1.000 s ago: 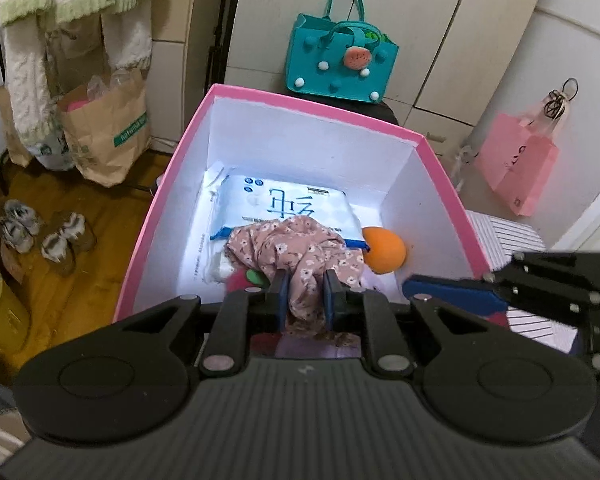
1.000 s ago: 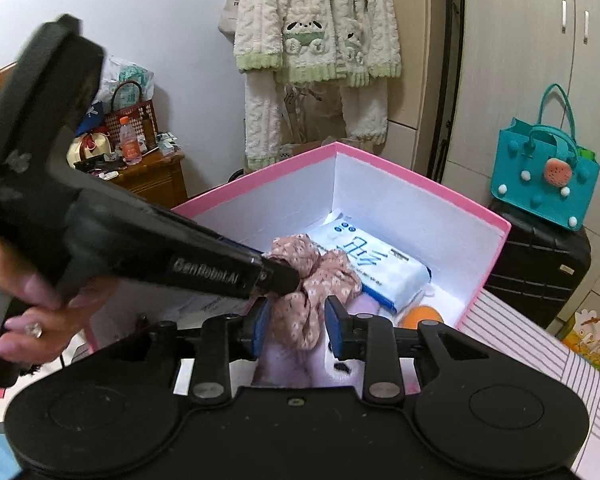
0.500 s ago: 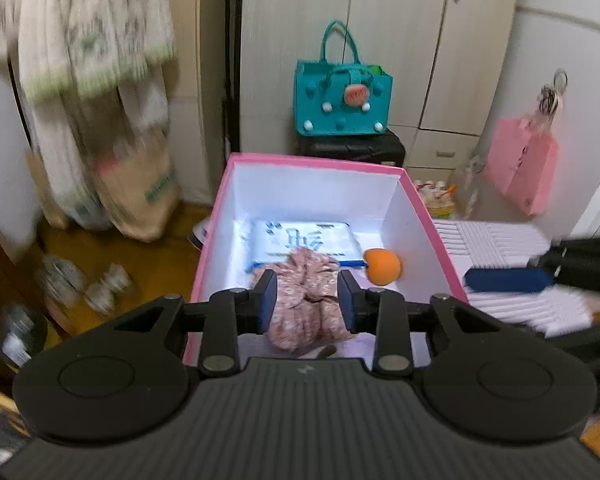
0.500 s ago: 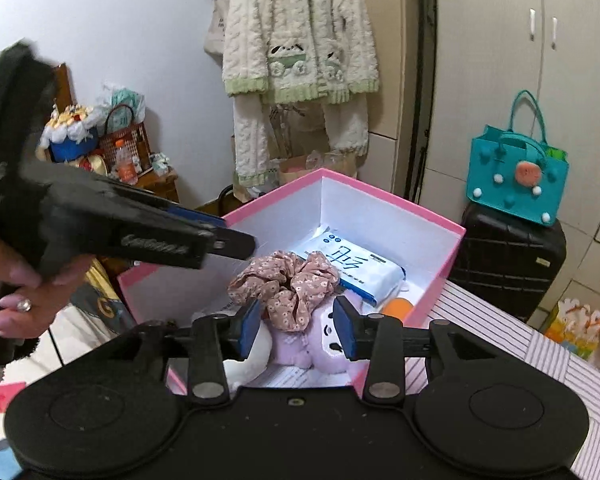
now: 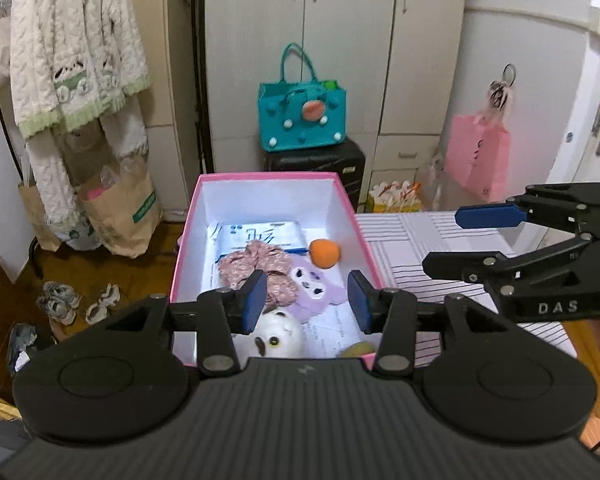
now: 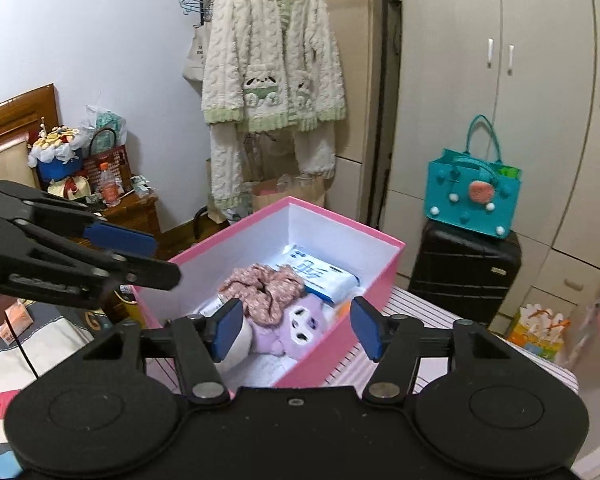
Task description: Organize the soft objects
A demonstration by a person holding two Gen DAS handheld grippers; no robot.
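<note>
Both grippers have pulled back and up from the pink box (image 5: pixel 364 236) since a second ago, when each was pinching the floral scrunchie (image 5: pixel 256 266); now it lies loose inside the box. Jaws of the left gripper (image 5: pixel 307 307) have just been opening and stand spread with nothing between the pads. Jaws of the right gripper (image 6: pixel 296 330) have likewise just been opening and stand wider, also bare. Beyond the left jaws, the scrunchie rests on a white packet (image 5: pixel 256 236), with a purple plush toy (image 5: pixel 312 288) just beside it and a white plush toy (image 5: pixel 278 336) nearer the pads. An orange ball (image 5: pixel 325 253) sits further off towards the right wall of the box. Seen past the right jaws, scrunchie (image 6: pixel 262 286) and purple toy (image 6: pixel 296 326) touch. The box stands against a striped tabletop (image 5: pixel 420 240).
</note>
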